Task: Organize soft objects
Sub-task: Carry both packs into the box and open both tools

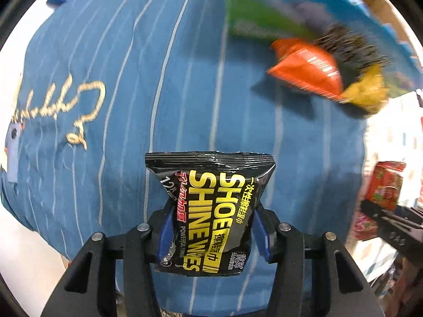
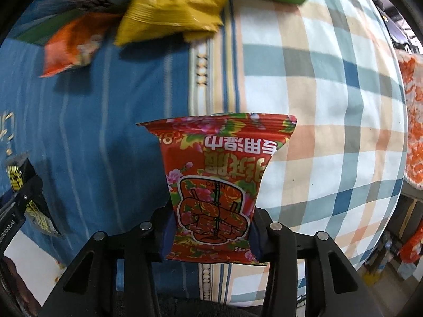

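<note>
My left gripper (image 1: 211, 233) is shut on a black shoe-shine wipes pack (image 1: 211, 211) and holds it above a blue striped cushion (image 1: 105, 79). My right gripper (image 2: 211, 227) is shut on a red floral wet-wipes pack (image 2: 216, 179) above the seam between the blue cushion (image 2: 92, 121) and a plaid cushion (image 2: 330, 105). The red pack also shows at the right edge of the left wrist view (image 1: 386, 185). The black pack shows at the left edge of the right wrist view (image 2: 23, 185).
A pile lies at the far end of the cushions: an orange pouch (image 1: 304, 68), a yellow pouch (image 2: 169, 10), a dark fuzzy object (image 1: 349, 45) and a green pack (image 1: 259, 18). An orange patterned cloth (image 2: 415, 121) hangs at the right.
</note>
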`<state>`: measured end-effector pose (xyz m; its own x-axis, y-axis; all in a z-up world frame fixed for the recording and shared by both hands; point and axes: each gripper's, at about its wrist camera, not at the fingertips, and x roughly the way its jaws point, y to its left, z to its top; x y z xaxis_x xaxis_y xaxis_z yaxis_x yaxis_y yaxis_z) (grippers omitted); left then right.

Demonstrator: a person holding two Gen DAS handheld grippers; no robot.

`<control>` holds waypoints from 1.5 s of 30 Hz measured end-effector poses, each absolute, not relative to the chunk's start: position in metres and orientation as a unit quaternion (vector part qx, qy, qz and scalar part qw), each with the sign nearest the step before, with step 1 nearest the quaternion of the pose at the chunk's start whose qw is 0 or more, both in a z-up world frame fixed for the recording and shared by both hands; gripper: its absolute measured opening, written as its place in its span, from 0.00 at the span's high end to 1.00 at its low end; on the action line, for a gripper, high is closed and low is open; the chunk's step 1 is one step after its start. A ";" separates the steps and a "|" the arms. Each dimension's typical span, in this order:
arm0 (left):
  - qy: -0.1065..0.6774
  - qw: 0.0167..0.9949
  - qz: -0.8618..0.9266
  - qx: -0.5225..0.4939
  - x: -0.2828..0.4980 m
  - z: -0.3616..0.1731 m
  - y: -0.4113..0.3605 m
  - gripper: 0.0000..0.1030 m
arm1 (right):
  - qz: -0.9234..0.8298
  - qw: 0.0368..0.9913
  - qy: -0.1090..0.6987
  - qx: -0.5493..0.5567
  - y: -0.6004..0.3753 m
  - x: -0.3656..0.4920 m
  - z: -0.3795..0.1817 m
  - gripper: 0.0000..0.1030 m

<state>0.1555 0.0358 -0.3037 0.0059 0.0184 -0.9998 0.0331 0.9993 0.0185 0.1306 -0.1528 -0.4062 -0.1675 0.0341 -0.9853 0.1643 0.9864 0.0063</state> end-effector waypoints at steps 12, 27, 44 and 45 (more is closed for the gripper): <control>0.623 0.778 -0.078 0.015 0.156 -0.194 -0.001 0.53 | -0.015 0.727 0.684 0.062 -0.127 0.128 -0.287 0.55; 0.566 0.816 -0.115 -0.003 0.172 -0.141 -0.002 0.53 | -0.001 0.777 0.623 0.089 -0.161 0.130 -0.217 0.55; 0.581 0.806 -0.119 0.000 0.331 -0.139 -0.027 0.53 | -0.001 0.774 0.623 0.116 -0.224 0.263 -0.218 0.55; 0.585 0.803 -0.115 0.003 0.342 -0.144 -0.028 0.53 | -0.003 0.768 0.630 0.117 -0.228 0.274 -0.226 0.55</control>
